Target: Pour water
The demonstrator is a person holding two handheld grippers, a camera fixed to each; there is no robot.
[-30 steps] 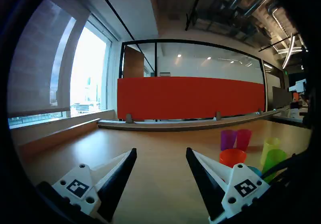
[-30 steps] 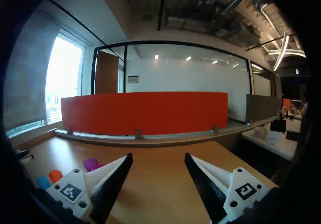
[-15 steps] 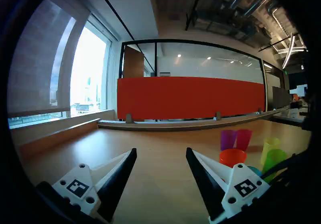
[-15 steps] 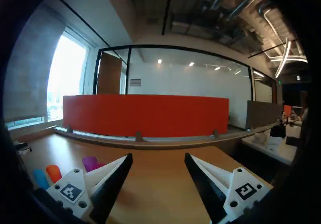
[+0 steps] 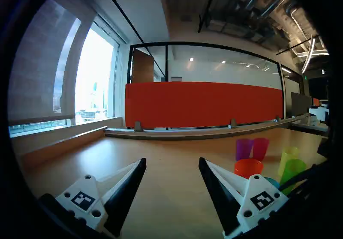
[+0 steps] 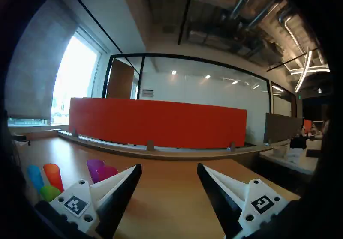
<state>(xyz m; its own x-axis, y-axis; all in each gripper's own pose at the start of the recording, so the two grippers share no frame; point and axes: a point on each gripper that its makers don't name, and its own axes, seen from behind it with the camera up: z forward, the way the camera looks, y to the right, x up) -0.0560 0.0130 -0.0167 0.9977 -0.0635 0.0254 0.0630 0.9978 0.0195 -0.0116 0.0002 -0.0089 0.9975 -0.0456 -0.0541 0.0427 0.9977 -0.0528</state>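
Coloured cups [image 5: 248, 167] on wooden desk [image 5: 171, 149], left gripper [image 5: 172, 160] jaws apart, right gripper [image 6: 169, 165] jaws apart

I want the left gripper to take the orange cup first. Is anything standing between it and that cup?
Nothing visible does. The left gripper is open over the table, and the orange cup stands right of its fingers in the left gripper view; the purple cup and pink cup stand behind it.
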